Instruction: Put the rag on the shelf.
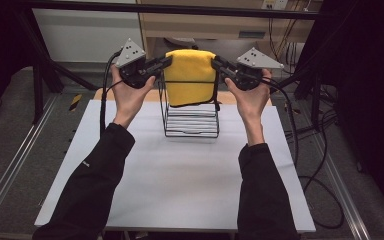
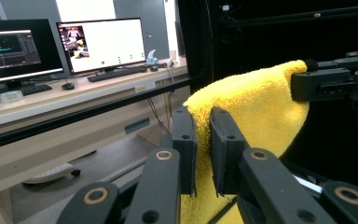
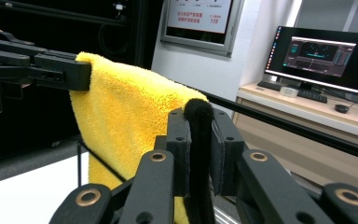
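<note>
**Yellow towel held at both edges over the wire rack**

I have the left hand-held gripper [image 1: 166, 62] pinching the left edge of the yellow towel [image 1: 190, 75], its two black jaws pressed together on the cloth. In the left gripper view the plush fabric runs up between the pads [image 2: 187, 140] and stretches away to the far side, where the other tool clamps it. The right hand-held gripper [image 1: 215, 63] is pinching the opposite edge; in the right gripper view its jaws are closed on the towel's dark hem [image 3: 198, 140], which stands up between them as a rolled black strip.

The towel hangs folded over, spread between the two tools, above the black wire rack [image 1: 190, 120]. Its lower edge drapes down in front of the rack's upper bars. Whether the cloth rests on the top wire or hangs just clear of it, I cannot tell from here.

The rack stands near the far middle of the white worktop [image 1: 180, 185]. My left hand [image 1: 127, 92] and right hand [image 1: 250, 95] are raised at about the same height, one on each side of the rack.
</note>
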Tool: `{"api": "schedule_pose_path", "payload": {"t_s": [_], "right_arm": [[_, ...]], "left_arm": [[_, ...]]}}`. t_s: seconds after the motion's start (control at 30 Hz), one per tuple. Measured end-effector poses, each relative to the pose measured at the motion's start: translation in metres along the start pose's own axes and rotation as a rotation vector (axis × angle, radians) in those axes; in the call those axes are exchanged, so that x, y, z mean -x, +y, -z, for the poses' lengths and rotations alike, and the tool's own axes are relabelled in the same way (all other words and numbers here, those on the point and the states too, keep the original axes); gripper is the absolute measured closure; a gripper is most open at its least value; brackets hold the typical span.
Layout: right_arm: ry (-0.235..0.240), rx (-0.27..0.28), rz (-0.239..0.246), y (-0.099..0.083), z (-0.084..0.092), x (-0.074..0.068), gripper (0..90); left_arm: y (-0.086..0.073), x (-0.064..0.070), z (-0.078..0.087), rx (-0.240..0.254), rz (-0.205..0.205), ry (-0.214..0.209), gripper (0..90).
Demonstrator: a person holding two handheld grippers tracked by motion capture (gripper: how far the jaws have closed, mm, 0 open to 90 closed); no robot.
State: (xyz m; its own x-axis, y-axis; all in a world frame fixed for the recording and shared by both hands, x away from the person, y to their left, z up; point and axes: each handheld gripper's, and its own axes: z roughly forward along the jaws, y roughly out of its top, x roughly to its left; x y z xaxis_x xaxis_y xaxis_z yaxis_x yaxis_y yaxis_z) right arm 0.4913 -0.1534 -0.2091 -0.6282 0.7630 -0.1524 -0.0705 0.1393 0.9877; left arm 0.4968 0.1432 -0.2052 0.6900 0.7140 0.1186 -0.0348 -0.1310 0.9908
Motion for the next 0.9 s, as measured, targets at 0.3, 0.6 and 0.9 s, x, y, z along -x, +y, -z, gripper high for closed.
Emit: {"api": "schedule_pose_path", "payload": {"t_s": [0.3,0.6,0.9], "right_arm": [[0.012,-0.055,-0.003,-0.002,0.007,-0.009,79.8],[0.032,-0.103,-0.061,-0.014,0.018,-0.013,79.2],[0.054,-0.112,-0.053,-0.025,0.024,-0.017,78.6]], "left_arm": [[-0.005,0.006,0.006,-0.044,-0.009,-0.017,80.8],[-0.012,0.017,0.013,-0.076,-0.03,-0.047,80.1],[-0.022,0.023,0.02,-0.102,-0.023,-0.068,78.0]]}}
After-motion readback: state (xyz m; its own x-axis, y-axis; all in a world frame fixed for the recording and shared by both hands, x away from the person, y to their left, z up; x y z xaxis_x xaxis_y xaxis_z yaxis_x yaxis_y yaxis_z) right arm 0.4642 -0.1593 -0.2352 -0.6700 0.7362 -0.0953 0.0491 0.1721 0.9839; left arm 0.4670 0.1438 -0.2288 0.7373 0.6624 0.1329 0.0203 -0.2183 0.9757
